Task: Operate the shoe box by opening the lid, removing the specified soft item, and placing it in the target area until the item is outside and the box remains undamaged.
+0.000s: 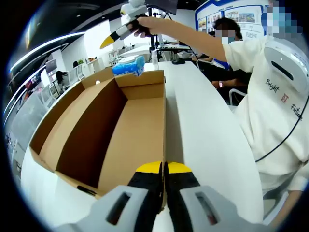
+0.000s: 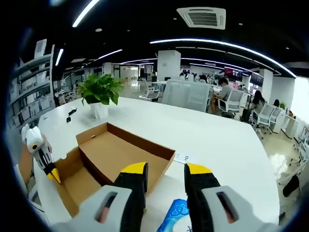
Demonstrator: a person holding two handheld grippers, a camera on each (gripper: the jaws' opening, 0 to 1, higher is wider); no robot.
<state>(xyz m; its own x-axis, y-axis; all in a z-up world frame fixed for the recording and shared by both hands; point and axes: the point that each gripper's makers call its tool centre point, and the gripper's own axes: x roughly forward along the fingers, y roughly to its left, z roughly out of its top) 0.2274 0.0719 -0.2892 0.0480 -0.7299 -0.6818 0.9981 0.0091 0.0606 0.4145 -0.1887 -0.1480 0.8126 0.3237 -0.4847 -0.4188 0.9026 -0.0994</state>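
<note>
The shoe box (image 1: 120, 130) is seen in plain brown cardboard, darker where its inner walls are shaded. The soft item (image 1: 129, 65) is coloured bright blue with white swirled markings — the same pattern is shown on it in the right gripper view (image 2: 175, 216). Both tongs, left (image 1: 163, 169) and right (image 2: 165, 170), are made up of black jaws with yellow tips on grey bodies. The table (image 1: 203, 130) is white — a green plant (image 2: 100, 89) is set in a white pot.
</note>
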